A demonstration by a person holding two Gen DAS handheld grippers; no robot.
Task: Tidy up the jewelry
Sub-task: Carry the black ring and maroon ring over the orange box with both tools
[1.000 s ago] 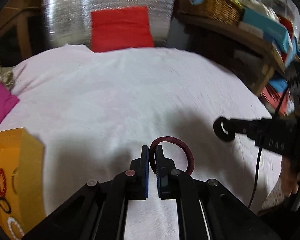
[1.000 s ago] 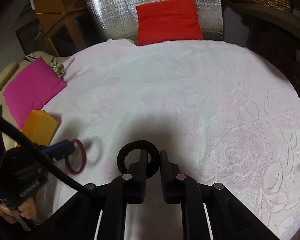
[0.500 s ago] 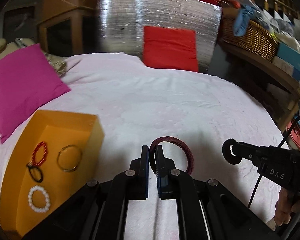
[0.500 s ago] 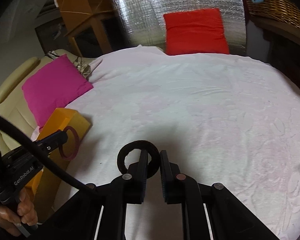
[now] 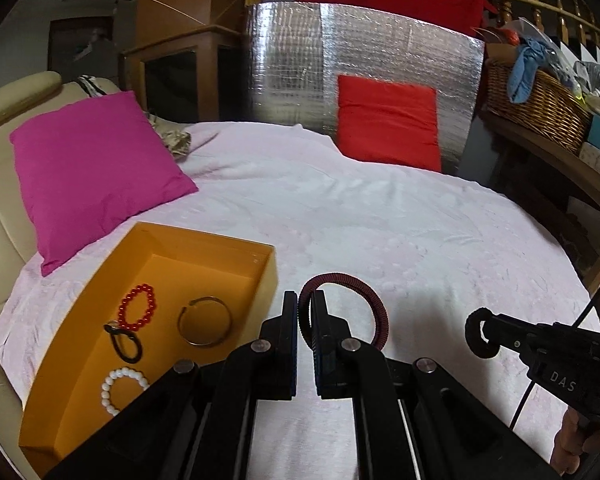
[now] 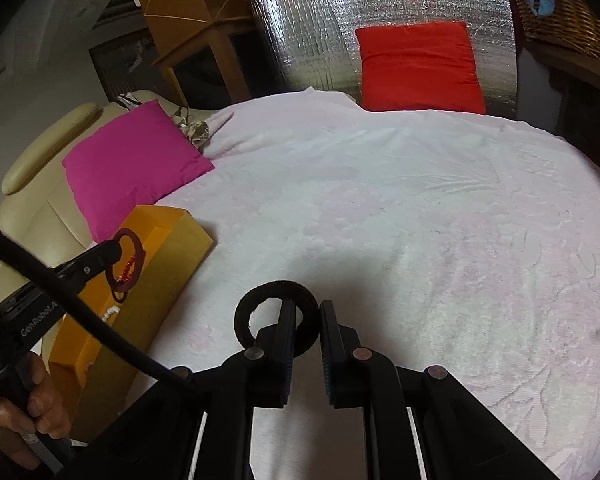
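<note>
Nearing the orange box point(image 5: 148, 292), left claw point(image 5: 305, 304) grips maroon bangle point(image 5: 364, 300)

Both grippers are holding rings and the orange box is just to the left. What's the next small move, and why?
Probably carry the left gripper a little further left, over the orange box, before letting go. It is shut on the dark red bracelet, which hangs just right of the box wall, over the blanket. The right gripper, shut on the black ring, can follow.
</note>
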